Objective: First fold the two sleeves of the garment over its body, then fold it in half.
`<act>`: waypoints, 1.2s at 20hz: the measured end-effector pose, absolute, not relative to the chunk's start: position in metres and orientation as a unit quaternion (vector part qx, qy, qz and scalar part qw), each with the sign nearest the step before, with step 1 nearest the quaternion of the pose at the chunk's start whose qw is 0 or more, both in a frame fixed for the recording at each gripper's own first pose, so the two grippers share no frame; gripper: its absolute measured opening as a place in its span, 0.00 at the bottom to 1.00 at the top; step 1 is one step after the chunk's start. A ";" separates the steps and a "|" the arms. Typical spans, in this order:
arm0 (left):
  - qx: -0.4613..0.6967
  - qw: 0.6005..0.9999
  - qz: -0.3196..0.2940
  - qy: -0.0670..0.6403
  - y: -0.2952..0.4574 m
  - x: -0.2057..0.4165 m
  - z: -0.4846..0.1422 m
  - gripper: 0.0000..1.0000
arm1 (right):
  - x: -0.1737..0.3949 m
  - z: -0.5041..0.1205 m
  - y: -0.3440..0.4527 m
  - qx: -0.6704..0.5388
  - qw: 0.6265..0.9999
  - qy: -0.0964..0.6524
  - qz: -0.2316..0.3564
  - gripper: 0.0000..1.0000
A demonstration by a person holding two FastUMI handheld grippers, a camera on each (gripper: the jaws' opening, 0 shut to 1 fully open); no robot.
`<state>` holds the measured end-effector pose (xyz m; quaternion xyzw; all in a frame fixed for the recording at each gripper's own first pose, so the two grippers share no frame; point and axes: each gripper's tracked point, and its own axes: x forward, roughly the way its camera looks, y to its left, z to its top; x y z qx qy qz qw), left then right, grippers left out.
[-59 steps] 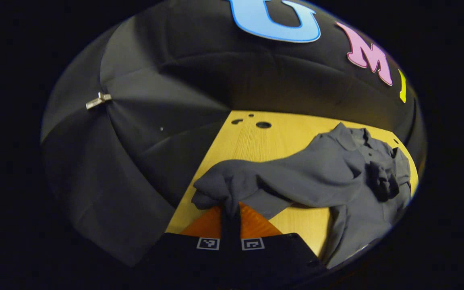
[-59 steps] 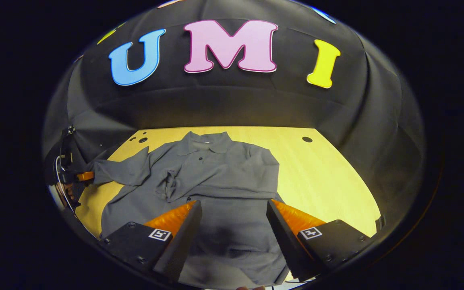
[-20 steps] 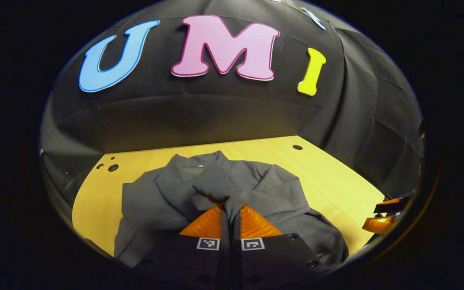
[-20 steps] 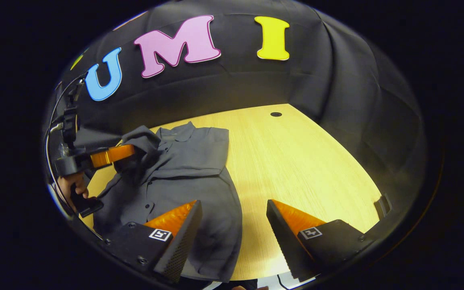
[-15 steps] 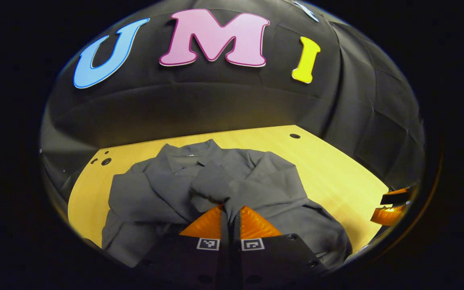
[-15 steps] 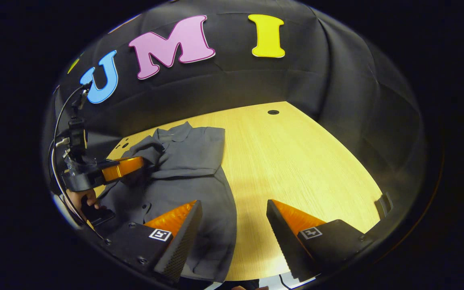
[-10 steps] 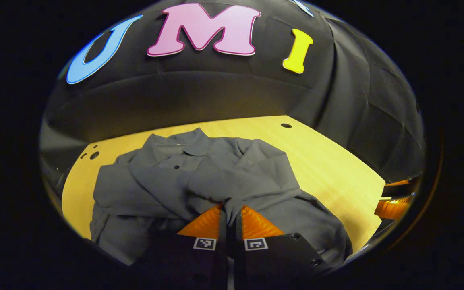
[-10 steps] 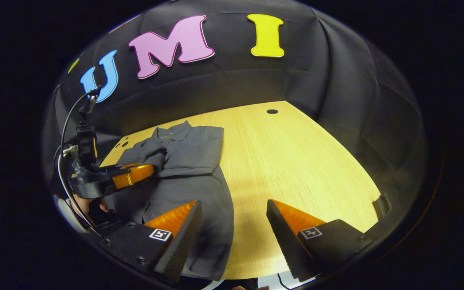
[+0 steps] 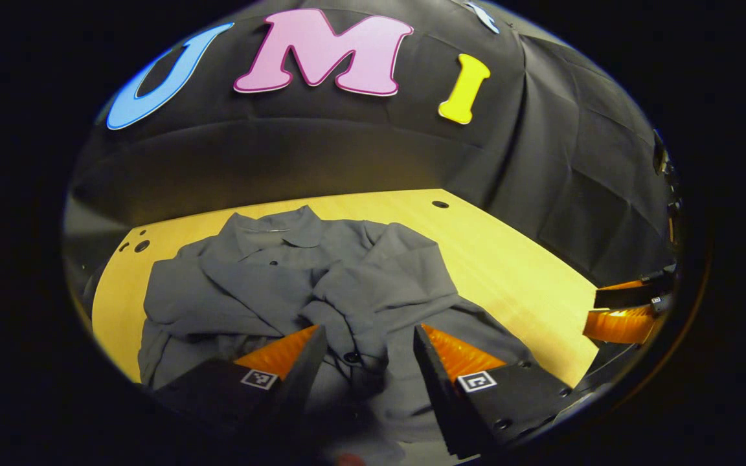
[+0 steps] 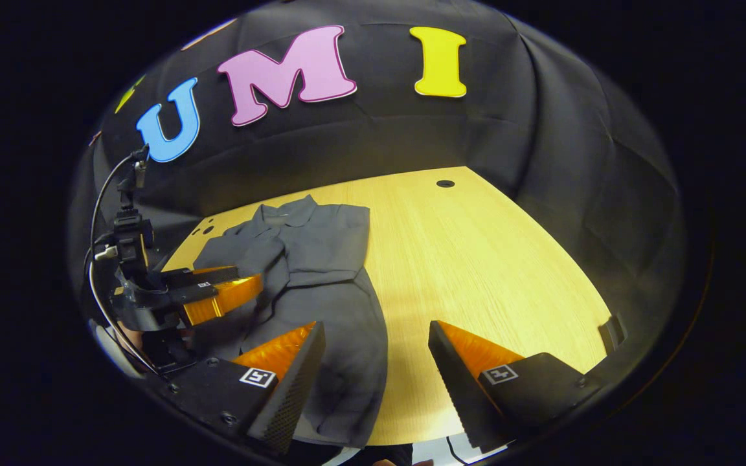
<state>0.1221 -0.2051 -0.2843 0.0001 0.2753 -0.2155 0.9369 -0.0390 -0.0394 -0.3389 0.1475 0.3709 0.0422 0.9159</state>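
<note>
Black cloth backs my worktop [image 10: 476, 259]. Shirt [image 9: 269, 285] lies toward its far left corner, both sleeves [image 9: 353, 310] folded over; halving remains. Left hand-held gripper [image 9: 366, 349] released above the cuff; right hand-held gripper [image 10: 376, 362] released, empty.

The table [image 9: 515, 259] has a light wooden top with a fine straight grain. One small round hole [image 9: 440, 204] sits near its far edge on the right side, and a few round holes [image 9: 142, 246] of different sizes sit near its far left corner. Behind and beside the table hangs the black cloth wall [image 10: 541, 142], with soft folds.
</note>
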 end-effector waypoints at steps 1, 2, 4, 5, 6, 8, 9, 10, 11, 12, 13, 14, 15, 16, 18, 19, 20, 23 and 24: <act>0.004 0.936 -0.220 0.275 -0.201 0.114 -0.280 0.89 | -0.042 -0.338 -0.035 0.147 0.915 0.373 0.045 0.99; 0.006 0.936 -0.223 0.272 -0.195 0.106 -0.275 0.90 | -0.049 -0.338 -0.031 0.146 0.913 0.377 0.049 0.99; 0.002 0.937 -0.224 0.268 -0.177 0.088 -0.265 0.91 | -0.063 -0.340 -0.024 0.138 0.910 0.387 0.058 0.99; -0.002 0.938 -0.224 0.265 -0.166 0.079 -0.261 0.91 | -0.072 -0.343 -0.021 0.131 0.907 0.394 0.063 0.99; -0.005 0.940 -0.219 0.264 -0.150 0.070 -0.258 0.92 | -0.082 -0.347 -0.017 0.124 0.904 0.403 0.069 0.99; -0.008 0.941 -0.201 0.272 -0.117 0.051 -0.260 0.92 | -0.100 -0.355 -0.010 0.112 0.897 0.421 0.078 0.99; -0.008 0.941 -0.193 0.278 -0.099 0.041 -0.261 0.92 | -0.108 -0.358 -0.006 0.110 0.893 0.429 0.082 0.99; -0.007 0.941 -0.184 0.282 -0.081 0.031 -0.263 0.92 | -0.114 -0.362 -0.001 0.109 0.890 0.435 0.084 0.99; -0.006 0.942 -0.175 0.287 -0.063 0.021 -0.265 0.92 | -0.119 -0.364 0.003 0.106 0.887 0.440 0.087 0.99; -0.006 0.941 -0.165 0.295 -0.046 0.011 -0.270 0.92 | -0.125 -0.366 0.008 0.102 0.885 0.445 0.091 0.99; -0.005 0.941 -0.153 0.302 -0.029 0.003 -0.274 0.92 | -0.130 -0.368 0.012 0.098 0.882 0.450 0.094 0.99; -0.007 0.940 -0.141 0.311 -0.012 -0.006 -0.281 0.92 | -0.133 -0.370 0.016 0.094 0.881 0.454 0.097 0.99; -0.009 0.938 -0.129 0.322 0.002 -0.014 -0.286 0.92 | -0.135 -0.374 0.019 0.091 0.879 0.459 0.097 0.99; -0.010 0.936 -0.118 0.332 0.016 -0.023 -0.293 0.93 | -0.138 -0.376 0.021 0.089 0.877 0.462 0.098 0.99; -0.012 0.930 -0.099 0.354 0.037 -0.040 -0.308 0.94 | -0.144 -0.383 0.024 0.091 0.870 0.476 0.091 0.99; -0.012 0.927 -0.093 0.363 0.043 -0.046 -0.315 0.94 | -0.146 -0.387 0.026 0.096 0.865 0.484 0.087 0.99; -0.014 0.922 -0.088 0.377 0.048 -0.055 -0.326 0.94 | -0.149 -0.392 0.028 0.099 0.861 0.491 0.083 0.99; -0.018 0.908 -0.075 0.411 0.057 -0.072 -0.351 0.94 | -0.152 -0.404 0.031 0.084 0.855 0.506 0.076 0.99; -0.019 0.905 -0.070 0.419 0.059 -0.076 -0.358 0.94 | -0.152 -0.409 0.032 0.077 0.854 0.509 0.077 0.99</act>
